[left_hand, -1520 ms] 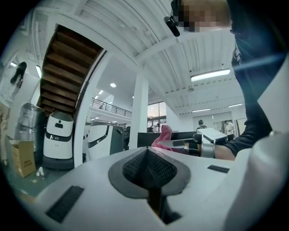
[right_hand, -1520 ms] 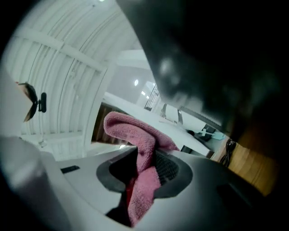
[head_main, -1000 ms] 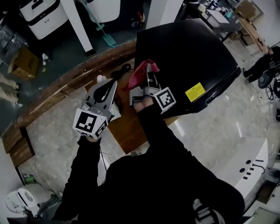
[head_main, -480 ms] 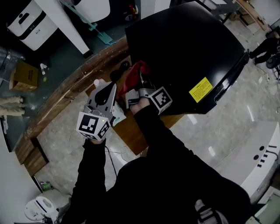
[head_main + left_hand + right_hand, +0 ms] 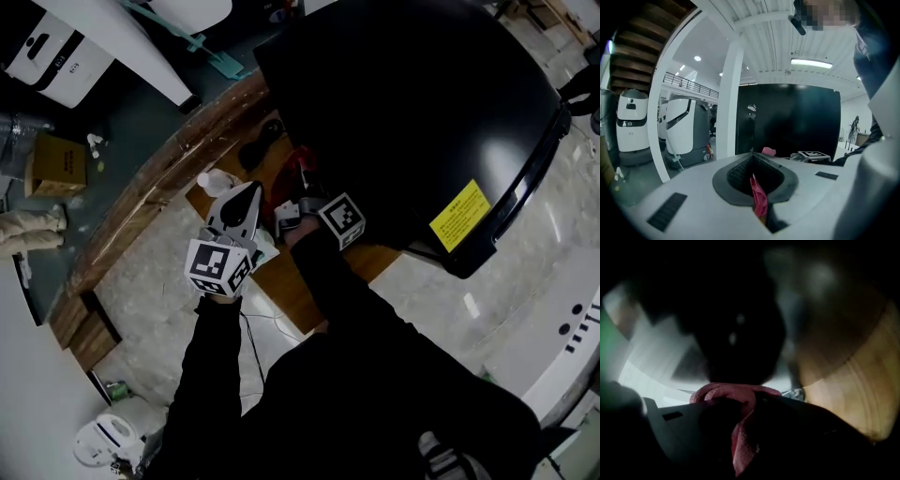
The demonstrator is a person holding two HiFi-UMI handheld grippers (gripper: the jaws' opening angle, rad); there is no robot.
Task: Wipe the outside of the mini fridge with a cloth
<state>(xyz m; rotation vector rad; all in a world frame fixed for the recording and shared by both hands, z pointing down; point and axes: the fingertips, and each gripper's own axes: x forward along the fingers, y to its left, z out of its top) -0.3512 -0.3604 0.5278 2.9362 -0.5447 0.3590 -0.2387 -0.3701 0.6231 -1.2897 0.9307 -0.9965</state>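
Your right gripper (image 5: 745, 404) is clamped on a bunched fold of the soft, light red cloth (image 5: 726, 391), a good deep hold I think; your left gripper (image 5: 246, 195) pinches a red scrap (image 5: 758, 199).

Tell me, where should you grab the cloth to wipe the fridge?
Probably its bunched middle, coming from the side away from the fridge, as the right gripper does: its jaws are shut on the cloth, and a soft fold bulges past the tips toward the black wall. The left gripper pinches only a red scrap.
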